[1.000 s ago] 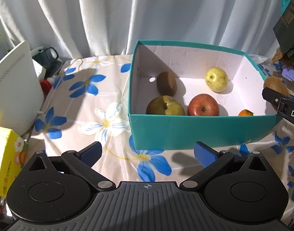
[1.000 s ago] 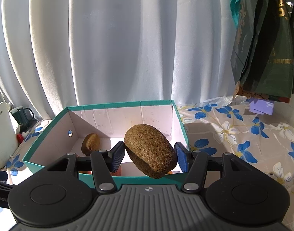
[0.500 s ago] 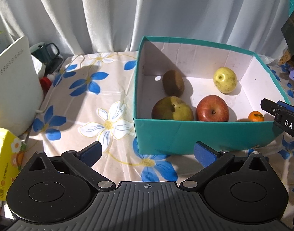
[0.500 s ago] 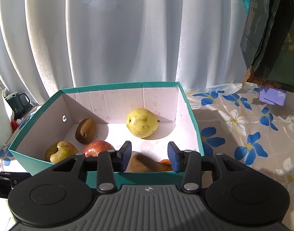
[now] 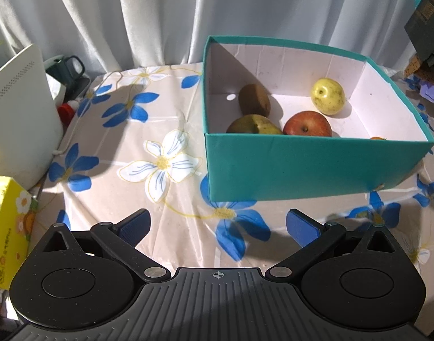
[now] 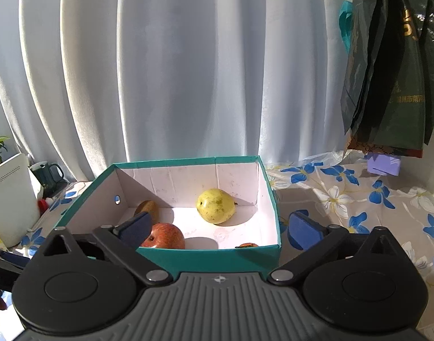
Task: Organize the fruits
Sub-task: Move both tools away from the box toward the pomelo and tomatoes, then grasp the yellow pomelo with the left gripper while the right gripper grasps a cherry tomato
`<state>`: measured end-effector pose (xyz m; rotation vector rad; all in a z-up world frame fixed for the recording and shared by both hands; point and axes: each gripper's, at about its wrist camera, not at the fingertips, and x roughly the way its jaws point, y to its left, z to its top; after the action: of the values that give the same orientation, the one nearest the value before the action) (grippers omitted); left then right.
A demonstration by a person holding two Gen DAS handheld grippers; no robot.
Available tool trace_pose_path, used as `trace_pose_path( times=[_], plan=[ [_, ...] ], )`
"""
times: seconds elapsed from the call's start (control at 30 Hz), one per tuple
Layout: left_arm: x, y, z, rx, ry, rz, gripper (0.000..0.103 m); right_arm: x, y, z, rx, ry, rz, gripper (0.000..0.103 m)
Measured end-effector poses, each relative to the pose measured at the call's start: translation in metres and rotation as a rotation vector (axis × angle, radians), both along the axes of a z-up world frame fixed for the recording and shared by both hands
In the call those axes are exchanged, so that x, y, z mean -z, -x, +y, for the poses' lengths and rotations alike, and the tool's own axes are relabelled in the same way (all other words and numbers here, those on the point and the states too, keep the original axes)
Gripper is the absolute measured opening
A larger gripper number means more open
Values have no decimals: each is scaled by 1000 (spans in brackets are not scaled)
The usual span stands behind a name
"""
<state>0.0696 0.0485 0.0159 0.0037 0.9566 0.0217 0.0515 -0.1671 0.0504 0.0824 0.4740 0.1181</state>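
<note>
A teal box (image 5: pixel 302 167) stands on the flowered tablecloth (image 5: pixel 137 147). It holds a kiwi (image 5: pixel 254 100), a green-brown pear (image 5: pixel 254 125), a red apple (image 5: pixel 307 124), a yellow apple (image 5: pixel 328 96) and a small orange (image 5: pixel 377 138). The right wrist view shows the box (image 6: pixel 217 258), yellow apple (image 6: pixel 216 205), red apple (image 6: pixel 164 236), kiwi (image 6: pixel 147 209) and orange (image 6: pixel 247 245). My left gripper (image 5: pixel 217 227) is open and empty over the cloth before the box. My right gripper (image 6: pixel 219 227) is open and empty at the box's near wall. The kiwi dropped earlier is hidden.
A white appliance (image 5: pixel 18 119), a dark mug (image 5: pixel 70 69) and a yellow carton (image 5: pixel 6 227) stand at the left. White curtains (image 6: pixel 174 71) hang behind. Dark bags (image 6: pixel 387 71) hang at the right above a purple block (image 6: pixel 383 164).
My right gripper let the kiwi fall into the box, then opened wide and drew back. My left gripper shifted so the box sits further right in its view.
</note>
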Motion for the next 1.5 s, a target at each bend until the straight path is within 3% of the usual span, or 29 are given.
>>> trace_pose_path(
  times=[0.33, 0.57, 0.8, 1.5],
  plan=[
    [4, 33, -14, 146, 50, -2, 103, 3, 53, 16, -3, 83, -8, 103],
    [14, 53, -26, 212, 40, 29, 103, 5, 75, 15, 20, 81, 14, 103],
    [14, 67, -38, 277, 72, -7, 103, 7, 93, 15, 28, 92, 24, 103],
    [48, 45, -74, 345, 11, 86, 103, 16, 100, -3, 85, 46, 72, 103]
  ],
)
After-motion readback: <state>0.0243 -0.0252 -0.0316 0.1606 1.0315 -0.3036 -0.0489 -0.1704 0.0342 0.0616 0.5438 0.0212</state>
